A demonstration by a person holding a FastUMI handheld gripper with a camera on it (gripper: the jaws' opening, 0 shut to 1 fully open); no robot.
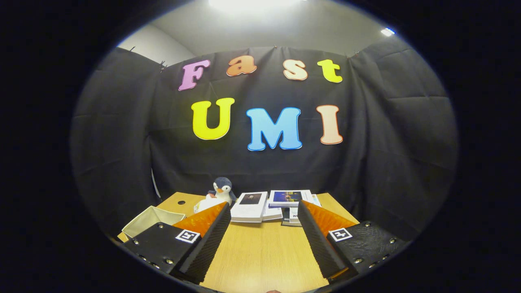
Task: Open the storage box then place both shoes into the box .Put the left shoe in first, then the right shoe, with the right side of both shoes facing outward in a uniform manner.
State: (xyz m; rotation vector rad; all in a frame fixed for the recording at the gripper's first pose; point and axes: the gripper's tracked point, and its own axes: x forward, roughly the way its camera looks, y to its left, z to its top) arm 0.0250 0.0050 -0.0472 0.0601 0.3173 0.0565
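My gripper (pixel 264 209) is held level above a wooden table (pixel 264 252), its two fingers spread wide apart with nothing between them. Past the left finger (pixel 209 240) stands a pale fabric storage box (pixel 146 219) at the table's left edge, its top open toward me and only partly visible behind the finger.
Several books and booklets (pixel 252 205) lie in a row across the far side of the table, just beyond the fingertips. A small plush penguin (pixel 222 189) sits behind them to the left. Black cloth walls close the booth behind and on both sides.
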